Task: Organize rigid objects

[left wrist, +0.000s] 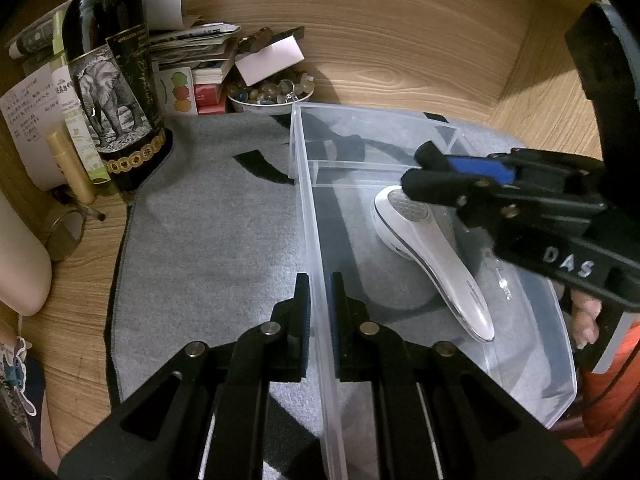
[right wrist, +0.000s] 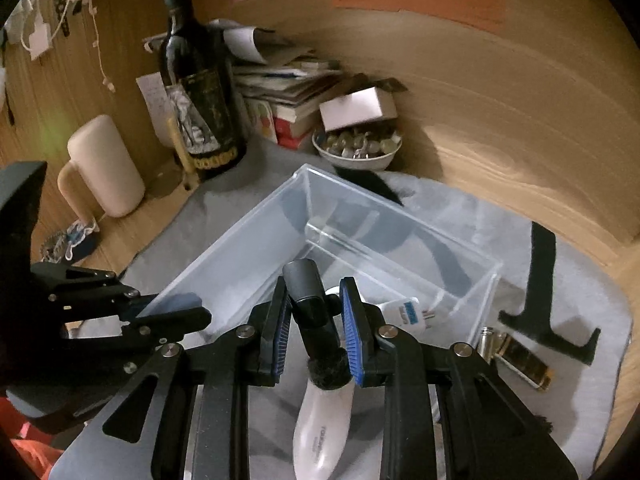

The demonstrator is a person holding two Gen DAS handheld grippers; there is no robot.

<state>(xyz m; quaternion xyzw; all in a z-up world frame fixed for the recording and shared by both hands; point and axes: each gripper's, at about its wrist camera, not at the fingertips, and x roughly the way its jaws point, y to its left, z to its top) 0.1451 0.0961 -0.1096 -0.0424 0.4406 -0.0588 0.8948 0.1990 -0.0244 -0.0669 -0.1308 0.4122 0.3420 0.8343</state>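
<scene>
A clear plastic box (left wrist: 305,184) stands on a grey mat. My left gripper (left wrist: 320,292) is shut on the box's left wall, one pad on each side. Inside the box lies a white lint shaver (left wrist: 432,264) with its mesh head at the far end. My right gripper (right wrist: 316,308) is shut on a dark grey cylindrical tool (right wrist: 306,288) with a fuzzy black end, held above the shaver's handle (right wrist: 320,432) over the box (right wrist: 240,236). In the left wrist view the right gripper (left wrist: 432,168) reaches in from the right. A white plug adapter (right wrist: 408,314) also lies in the box.
A dark wine bottle (left wrist: 116,92) stands at the mat's far left corner, beside stacked papers and a bowl of stones (left wrist: 272,94). A gold metal item (right wrist: 516,356) lies on the mat right of the box. A cream jug (right wrist: 104,168) stands at the left. Wooden walls close the back.
</scene>
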